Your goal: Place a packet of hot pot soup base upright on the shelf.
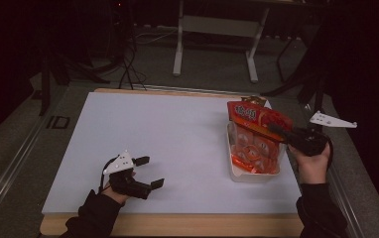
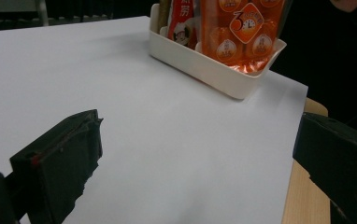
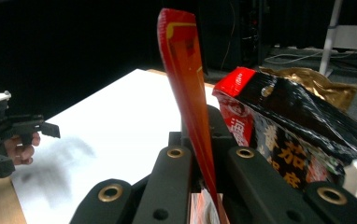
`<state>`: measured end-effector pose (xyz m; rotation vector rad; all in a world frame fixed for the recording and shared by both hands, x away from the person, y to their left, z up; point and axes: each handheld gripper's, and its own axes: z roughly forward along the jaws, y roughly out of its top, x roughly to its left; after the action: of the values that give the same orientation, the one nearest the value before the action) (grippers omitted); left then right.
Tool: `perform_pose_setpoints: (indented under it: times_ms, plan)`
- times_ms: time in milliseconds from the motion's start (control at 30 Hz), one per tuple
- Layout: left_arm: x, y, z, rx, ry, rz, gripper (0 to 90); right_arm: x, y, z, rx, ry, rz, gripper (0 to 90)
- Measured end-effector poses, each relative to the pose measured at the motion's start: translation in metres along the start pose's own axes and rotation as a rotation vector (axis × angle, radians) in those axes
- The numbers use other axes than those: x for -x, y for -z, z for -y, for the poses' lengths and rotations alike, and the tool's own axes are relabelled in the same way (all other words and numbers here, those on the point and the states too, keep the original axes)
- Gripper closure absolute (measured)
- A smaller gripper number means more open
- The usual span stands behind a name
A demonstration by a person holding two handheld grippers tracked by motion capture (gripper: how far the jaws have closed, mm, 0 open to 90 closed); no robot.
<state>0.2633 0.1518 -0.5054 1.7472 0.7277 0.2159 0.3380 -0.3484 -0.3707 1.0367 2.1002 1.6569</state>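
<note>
My right gripper [image 1: 278,130] is shut on a flat red snack packet [image 1: 257,118], which it holds tilted over the far end of a white tray [image 1: 249,176]. In the right gripper view the packet [image 3: 181,60] stands edge-on between the closed jaws [image 3: 204,135]. The tray holds orange packets [image 1: 254,148] standing upright, and they appear in the left gripper view as well [image 2: 242,28]. My left gripper [image 1: 149,172] rests low near the table's front left, open, with nothing between its jaws [image 2: 200,140].
A black and red packet [image 3: 284,121] and a crumpled gold one [image 3: 326,84] sit just beside the held packet. The white mat [image 1: 167,139] covers the wooden table, whose edge [image 1: 177,224] runs along the front. A white desk frame [image 1: 217,29] stands behind on the floor.
</note>
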Motion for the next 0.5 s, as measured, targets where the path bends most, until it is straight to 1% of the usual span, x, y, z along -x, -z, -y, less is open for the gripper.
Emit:
perform_pose_setpoints:
  times_ms: [33, 67, 133, 300, 433, 500]
  plan:
    - [0.000, 0.000, 0.000, 0.000, 0.000, 0.000, 1.7, 0.000, 0.000, 0.000, 0.000, 0.000, 0.000, 90.0]
    - [-0.001, 0.000, 0.001, 0.003, 0.013, -0.004, 1.7, 0.001, 0.001, 0.001, 0.003, -0.006, -0.001, 90.0]
    - [-0.002, 0.000, 0.002, 0.000, 0.011, -0.009, 1.7, 0.004, 0.005, 0.007, 0.008, -0.019, 0.009, 90.0]
    - [-0.002, 0.000, 0.003, -0.010, 0.009, -0.013, 1.7, 0.010, 0.011, 0.016, 0.006, -0.034, 0.029, 90.0]
    - [-0.002, 0.000, 0.002, -0.008, 0.014, -0.015, 1.7, 0.014, 0.017, 0.020, 0.000, -0.034, 0.054, 90.0]
    - [-0.003, 0.000, 0.003, -0.008, 0.019, -0.015, 1.7, 0.016, 0.018, 0.024, -0.007, -0.039, 0.056, 90.0]
